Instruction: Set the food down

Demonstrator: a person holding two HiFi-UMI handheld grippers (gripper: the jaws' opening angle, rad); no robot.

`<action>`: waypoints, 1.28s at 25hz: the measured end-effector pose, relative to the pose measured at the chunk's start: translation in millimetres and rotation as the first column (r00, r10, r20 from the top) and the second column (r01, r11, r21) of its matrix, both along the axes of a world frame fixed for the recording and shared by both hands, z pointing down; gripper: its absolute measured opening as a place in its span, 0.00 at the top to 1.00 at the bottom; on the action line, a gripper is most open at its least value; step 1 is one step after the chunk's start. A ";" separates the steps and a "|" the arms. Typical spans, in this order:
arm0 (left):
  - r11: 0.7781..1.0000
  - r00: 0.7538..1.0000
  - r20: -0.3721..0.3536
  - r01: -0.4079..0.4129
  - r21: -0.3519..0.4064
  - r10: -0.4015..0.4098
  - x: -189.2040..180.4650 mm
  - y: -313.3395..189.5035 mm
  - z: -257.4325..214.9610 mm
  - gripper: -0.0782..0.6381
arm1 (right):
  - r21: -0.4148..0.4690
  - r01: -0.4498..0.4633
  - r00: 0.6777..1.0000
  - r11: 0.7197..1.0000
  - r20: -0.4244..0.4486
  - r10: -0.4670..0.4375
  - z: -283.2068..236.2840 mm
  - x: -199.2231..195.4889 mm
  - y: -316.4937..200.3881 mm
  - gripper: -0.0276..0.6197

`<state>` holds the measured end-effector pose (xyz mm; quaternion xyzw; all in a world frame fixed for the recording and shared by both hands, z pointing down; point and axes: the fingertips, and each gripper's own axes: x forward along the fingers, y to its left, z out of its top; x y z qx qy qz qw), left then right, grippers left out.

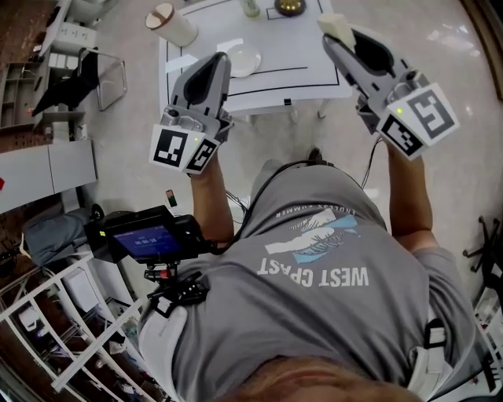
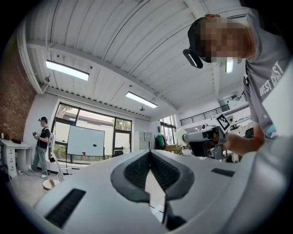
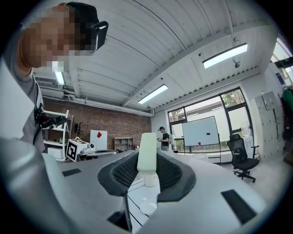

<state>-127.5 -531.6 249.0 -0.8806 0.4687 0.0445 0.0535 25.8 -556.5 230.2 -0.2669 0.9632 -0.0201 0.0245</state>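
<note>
Food point(image 3: 147, 153), a pale cream block with smooth faces and softly rounded corners, was clamped upright between the jaws of the right gripper point(image 1: 344, 39). The ribbed black pads were pressed against its two sides, and its top stood clear above them. It was carried in the air, seen in the head view at the right edge of the white table point(image 1: 306, 78) and resting on nothing, a position judged to suit lowering it from above. The left gripper point(image 1: 218, 61) was held alongside with its jaws brought together at the tips and nothing between them. It appeared to be kept out of the way rather than put to use. On the table, which was marked with thin black lines, a small white plate point(image 1: 242, 59), shallow and glossy, was seen bare. It was taken as a likely place for the block, though that could not be settled. A pale cylinder with a brown top point(image 1: 171, 23) was seen near the table's far left corner, and a rounded brass-coloured object point(image 1: 289, 7) at its far edge. Both grippers were cased in smooth grey plastic.
</note>
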 end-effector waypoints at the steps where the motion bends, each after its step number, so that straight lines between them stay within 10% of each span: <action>1: 1.000 1.000 0.002 0.008 -0.007 -0.008 -1.9 -0.5 3.1 0.88 | -0.005 0.008 1.000 1.000 -0.003 -0.008 2.3 -3.2 -1.7 0.80; 13: 0.997 1.000 -0.003 0.031 -0.077 -0.031 -14.2 -6.5 48.3 0.88 | -0.090 0.018 0.999 0.996 -0.048 -0.023 48.4 -25.2 -9.2 0.80; 32: 0.970 0.997 0.066 -0.023 -0.242 0.040 -114.6 -98.7 124.9 0.88 | -0.250 -0.061 0.976 0.966 -0.218 0.005 144.9 -167.3 -97.2 0.80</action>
